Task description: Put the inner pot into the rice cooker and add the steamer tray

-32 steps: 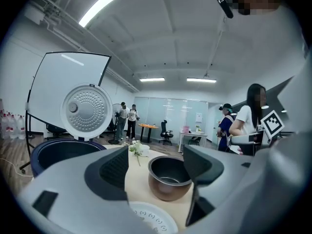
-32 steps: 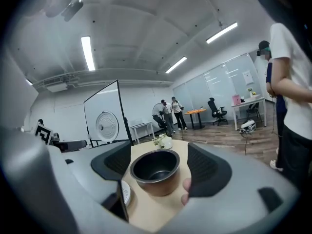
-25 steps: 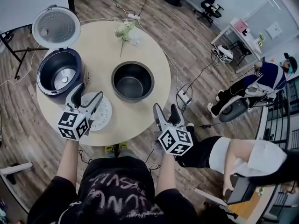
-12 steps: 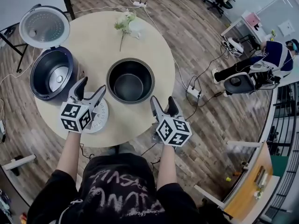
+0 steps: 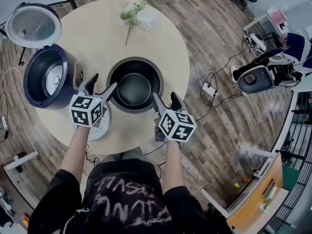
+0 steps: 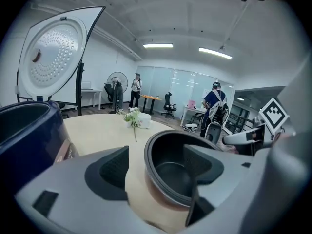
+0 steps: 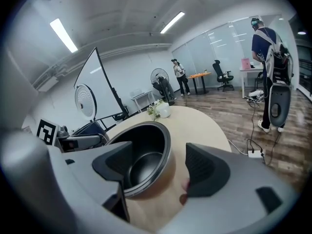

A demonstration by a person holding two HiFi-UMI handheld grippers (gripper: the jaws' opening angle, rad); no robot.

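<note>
**Q:** Pos. of inner pot [image 5: 135,84]?

**A:** Upright on round table [image 5: 97,38], approx. ctr, mouth up. Nothing seen inside it.

**Q:** Status of left gripper [image 5: 104,81]?

**A:** At pot's near-left rim. Jaws wide apart. Per left gripper view, one jaw stands outside the pot wall and the other over the pot's interior, w/ a section of rim btwn them. A gap shows btwn the outer pad and the wall, so no clamp.

**Q:** Status of right gripper [image 5: 165,97]?

**A:** At pot's near-right rim, mirror arrangement. Jaws wide apart. Per right gripper view, inner jaw over the pot's interior, outer jaw clear of the wall, rim section btwn them. Nothing gripped.

**Q:** Pos. of rice cooker [image 5: 46,77]?

**A:** Left of pot, well apart, at table edge. Lid [image 5: 33,24] hinged fully up on the side far from the person. Cavity open.

**Q:** Steamer tray [image 5: 100,126]?

**A:** White disc, flat on table, near-left of pot, btwn pot and cooker. Partly covered in head view by the left gripper's marker cube.

**Q:** Other items?

**A:** Flower sprig [image 5: 130,14] and white cup [image 5: 147,18] beyond pot, at far side of table, just beside each other.
</note>
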